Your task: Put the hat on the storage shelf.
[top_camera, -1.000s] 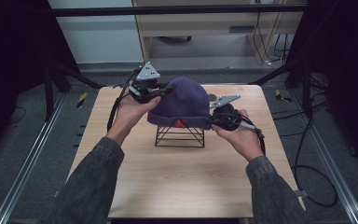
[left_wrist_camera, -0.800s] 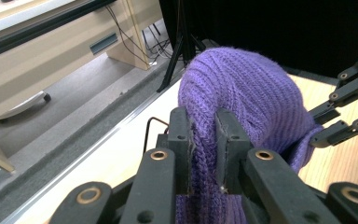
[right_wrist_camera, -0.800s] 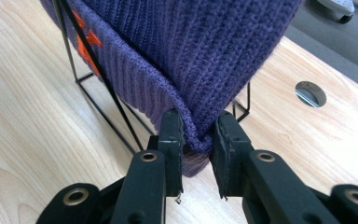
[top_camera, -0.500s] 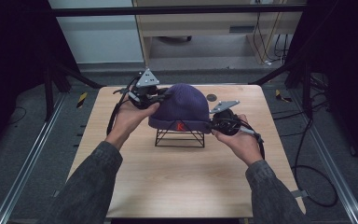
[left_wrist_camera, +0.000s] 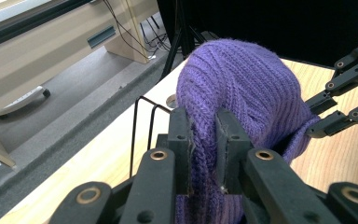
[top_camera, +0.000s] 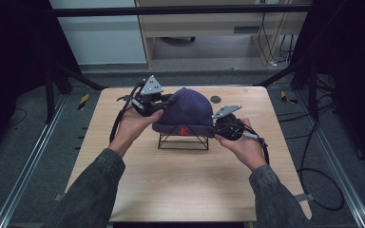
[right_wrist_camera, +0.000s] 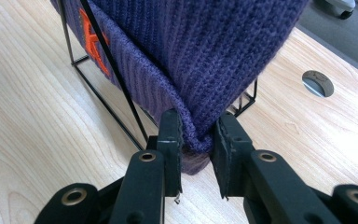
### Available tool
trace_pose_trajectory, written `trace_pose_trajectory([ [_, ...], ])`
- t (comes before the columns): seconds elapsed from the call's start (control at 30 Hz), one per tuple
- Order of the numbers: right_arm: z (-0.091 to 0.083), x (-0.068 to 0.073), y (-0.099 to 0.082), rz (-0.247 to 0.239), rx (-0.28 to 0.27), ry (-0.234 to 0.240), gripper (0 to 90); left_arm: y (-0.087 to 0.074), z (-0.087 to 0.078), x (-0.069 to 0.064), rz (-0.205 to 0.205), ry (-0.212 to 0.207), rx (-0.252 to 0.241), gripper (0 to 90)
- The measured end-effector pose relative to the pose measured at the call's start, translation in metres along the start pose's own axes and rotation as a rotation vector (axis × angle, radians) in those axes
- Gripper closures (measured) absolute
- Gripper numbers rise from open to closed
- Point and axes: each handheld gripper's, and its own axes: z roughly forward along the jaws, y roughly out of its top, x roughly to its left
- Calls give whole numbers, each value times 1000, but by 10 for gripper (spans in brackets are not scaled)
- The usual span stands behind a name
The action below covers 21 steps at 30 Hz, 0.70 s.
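A purple knit beanie [top_camera: 186, 111] with an orange letter on its cuff sits over a black wire stand [top_camera: 184, 141] at the table's middle. My left gripper [top_camera: 158, 102] is at the hat's left side, shut on a fold of the knit [left_wrist_camera: 204, 140]. At the hat's right, my right gripper [top_camera: 217, 128] pinches the cuff's edge [right_wrist_camera: 196, 135] between its jaws. The right gripper's black jaws [left_wrist_camera: 340, 105] also appear at the far side of the hat in the left gripper view.
The wooden table [top_camera: 180, 190] has a round cable hole [top_camera: 215, 99] behind the hat. Black frame rails and cables surround the table. A pale cabinet [top_camera: 209, 28] stands beyond its far edge.
Both grippers have lifted the beanie a little and shifted it slightly; the left gripper has moved up and right along the hat's side.
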Motion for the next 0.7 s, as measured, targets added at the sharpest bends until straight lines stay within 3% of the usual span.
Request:
trace_pose_trajectory([
  [0.27,-1,4,-5,7,-6,0,740,-3,-4,-5,12,-3,8,779],
  [0.37,-3,4,-7,6,-9,-3,740,-1,-5,-9,24,8,23,780],
  [0.6,-6,8,-8,3,-35,2,738,3,-5,-13,-1,41,24,782],
  [0.7,-7,9,-8,0,-32,2,738,4,-5,-14,7,50,34,781],
])
